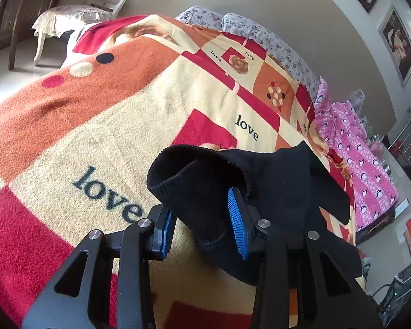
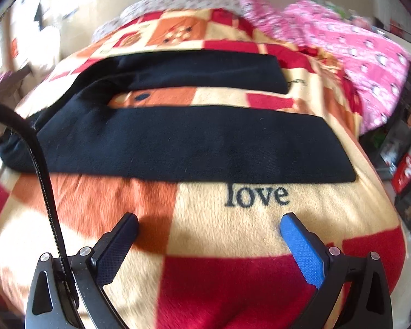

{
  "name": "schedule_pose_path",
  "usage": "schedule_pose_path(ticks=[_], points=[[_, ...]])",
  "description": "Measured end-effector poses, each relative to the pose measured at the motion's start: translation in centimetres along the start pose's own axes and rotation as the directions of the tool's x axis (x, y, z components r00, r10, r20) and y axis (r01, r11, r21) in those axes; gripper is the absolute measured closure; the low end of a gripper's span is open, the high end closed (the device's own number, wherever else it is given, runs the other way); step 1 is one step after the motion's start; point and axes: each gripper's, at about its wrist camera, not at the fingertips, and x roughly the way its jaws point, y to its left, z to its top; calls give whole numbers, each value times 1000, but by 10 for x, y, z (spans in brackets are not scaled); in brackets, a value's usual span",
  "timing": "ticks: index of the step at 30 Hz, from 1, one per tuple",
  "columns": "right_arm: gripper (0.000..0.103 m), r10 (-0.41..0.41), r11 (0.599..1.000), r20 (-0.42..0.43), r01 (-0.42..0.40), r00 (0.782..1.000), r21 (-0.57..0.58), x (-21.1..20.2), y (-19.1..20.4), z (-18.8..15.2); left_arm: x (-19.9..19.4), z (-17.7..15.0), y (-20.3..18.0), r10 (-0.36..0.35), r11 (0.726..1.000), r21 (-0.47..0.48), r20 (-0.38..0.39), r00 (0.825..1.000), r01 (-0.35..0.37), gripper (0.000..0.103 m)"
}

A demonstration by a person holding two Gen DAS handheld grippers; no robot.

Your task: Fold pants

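On the "love" blanket, black pants lie unfolded, legs apart; left gripper straddles the waistband without pinching, right gripper gapes empty.

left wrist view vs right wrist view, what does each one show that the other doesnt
Only the left wrist view shows the left gripper, its jaws apart around the ribbed waistband, plus a chair and framed pictures.

Only the right wrist view shows the right gripper, open and empty above the blanket, and both legs lying flat, side by side.

Both show the black pants, the "love" blanket and the pink bedding.
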Motion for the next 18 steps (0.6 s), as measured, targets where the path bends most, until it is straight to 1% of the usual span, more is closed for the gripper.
schedule_pose_path(ticks=[1,2,3,5,6,7,8,9,10,11,12,13,14,16,17,18], points=[[0,29,999,10,-29,1000,-13,-3,-3,-3,-1,-1,-2,10,1000,9,4,1000,-10,68],[0,45,998,17,-44,999,-49,-6,-3,-9,-1,0,-4,19,1000,17,11,1000,-19,68],[0,46,996,17,-45,999,-72,-7,-2,-11,-2,-1,-7,23,999,25,20,1000,-23,68],[0,74,995,-11,-75,997,-71,-11,-7,-15,-5,-1,-15,18,998,56,37,999,-20,68],[14,84,994,-23,-85,996,-71,-14,-11,-14,-5,-2,-19,23,997,78,38,999,-25,68],[24,110,994,0,-110,994,-26,-22,-23,-13,-3,-3,-22,26,995,95,31,999,-29,68],[24,154,987,25,-155,988,40,-27,-38,-12,0,-4,-23,38,993,109,15,999,-39,68],[24,219,961,68,-228,973,157,-32,-63,-11,4,-4,-23,64,992,113,-3,998,-63,68],[23,273,900,117,-296,955,319,-33,-96,-13,8,-4,-22,78,991,108,-23,997,-75,68],[23,293,841,141,-325,946,432,-32,-119,-16,12,-4,-19,81,992,98,-40,996,-77,68],[23,311,763,155,-343,938,548,-27,-144,-19,13,-4,-17,81,993,91,-48,996,-77,68],[26,347,681,167,-370,923,632,-21,-166,-22,13,-5,-16,79,993,89,-48,996,-74,68],[26,375,646,182,-397,909,652,-18,-175,-21,13,-5,-16,80,993,91,-49,996,-76,68],[26,409,605,187,-419,893,676,-10,-187,-13,14,-5,-17,103,990,98,-54,993,-97,68],[26,424,596,195,-434,885,676,-7,-188,-10,14,-6,-17,106,990,101,-56,993,-100,68],[26,461,573,194,-457,866,680,3,-189,-4,14,-6,-18,112,989,102,-56,992,-106,68]])
